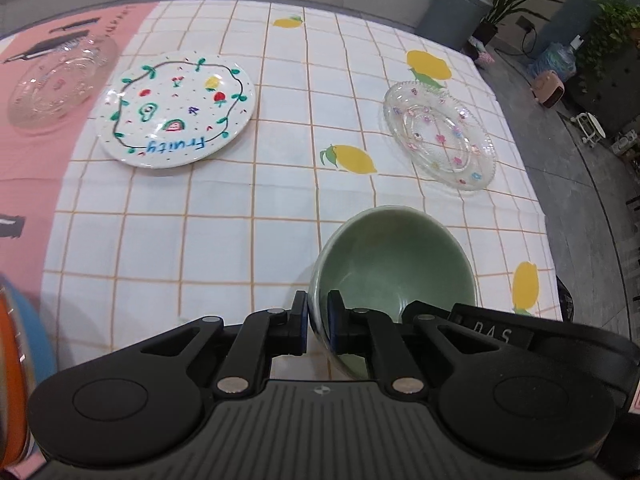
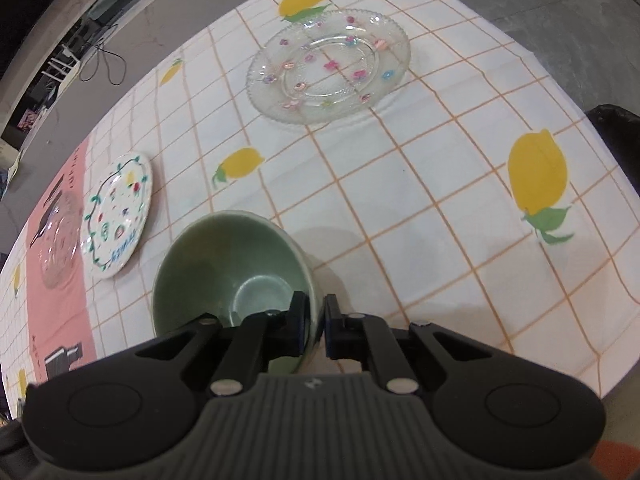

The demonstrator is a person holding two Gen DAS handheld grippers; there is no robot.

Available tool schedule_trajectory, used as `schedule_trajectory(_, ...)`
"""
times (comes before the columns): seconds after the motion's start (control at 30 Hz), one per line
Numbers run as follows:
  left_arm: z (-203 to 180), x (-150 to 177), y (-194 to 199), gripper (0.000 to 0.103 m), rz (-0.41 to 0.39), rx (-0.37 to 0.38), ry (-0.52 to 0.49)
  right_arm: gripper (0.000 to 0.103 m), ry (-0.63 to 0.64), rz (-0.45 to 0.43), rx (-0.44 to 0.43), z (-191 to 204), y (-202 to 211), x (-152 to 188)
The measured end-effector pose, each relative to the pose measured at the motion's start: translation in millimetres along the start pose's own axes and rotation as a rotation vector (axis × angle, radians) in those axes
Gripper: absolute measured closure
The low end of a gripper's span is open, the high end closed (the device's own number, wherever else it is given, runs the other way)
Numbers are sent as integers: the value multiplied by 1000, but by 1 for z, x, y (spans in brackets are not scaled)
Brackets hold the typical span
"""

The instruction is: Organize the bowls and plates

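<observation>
**A set-up room, more studio than home**

A table under a lemon-print checked tablecloth (image 1: 224, 208) stands on grey flooring (image 1: 560, 128). Beyond its far right corner: a grey bin (image 1: 456, 8), potted plants (image 1: 612, 28) and a wall socket with trailing cable (image 1: 528, 28).

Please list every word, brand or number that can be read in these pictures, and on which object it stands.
"Fruity": blue handwriting on the white painted plate, seen upside down.
"DAS": raised letters on the right gripper, seen in the left wrist view.
Dark print on the pink cloth strip: too blurred to read.
</observation>
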State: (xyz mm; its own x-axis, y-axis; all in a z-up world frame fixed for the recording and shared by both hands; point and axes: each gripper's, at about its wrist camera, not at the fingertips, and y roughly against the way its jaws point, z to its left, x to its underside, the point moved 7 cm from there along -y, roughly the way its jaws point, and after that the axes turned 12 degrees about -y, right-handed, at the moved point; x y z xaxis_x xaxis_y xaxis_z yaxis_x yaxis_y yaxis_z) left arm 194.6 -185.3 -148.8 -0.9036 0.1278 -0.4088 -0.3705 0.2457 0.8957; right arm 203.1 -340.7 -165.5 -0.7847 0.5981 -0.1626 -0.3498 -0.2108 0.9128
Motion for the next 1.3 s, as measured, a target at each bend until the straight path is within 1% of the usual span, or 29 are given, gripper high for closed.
schedule_trajectory(0.17,2,10,35,93,-45,-11,3,97,1,-24,-39,3,25,16)
schedule_trajectory(0.33,15,17,78,93,-94,-32,20,96,30,-40,-91,19,54,39)
schedule_trajectory(0.53,45,23,134,93,-149,-58,80,96,108,-69,-153,59,92,70)
schedule_trajectory(0.67,70,27,164,93,-171,-74,119,96,182,-60,-180,90,111,89)
schedule_trajectory(0.77,90,32,179,93,-177,-91,148,96,223,-34,-202,111,120,104)
schedule_trajectory(0.87,112,37,189,93,-172,-106,181,95,257,11,-216,133,120,120)
schedule_trajectory(1.0,142,47,192,93,-146,-118,227,95,295,76,-218,155,110,141)
schedule_trajectory(1.17,174,63,182,93,-100,-128,283,95,326,150,-198,176,85,163)
schedule_trajectory(1.3,191,75,166,93,-35,-130,288,95,368,193,-159,185,60,177)
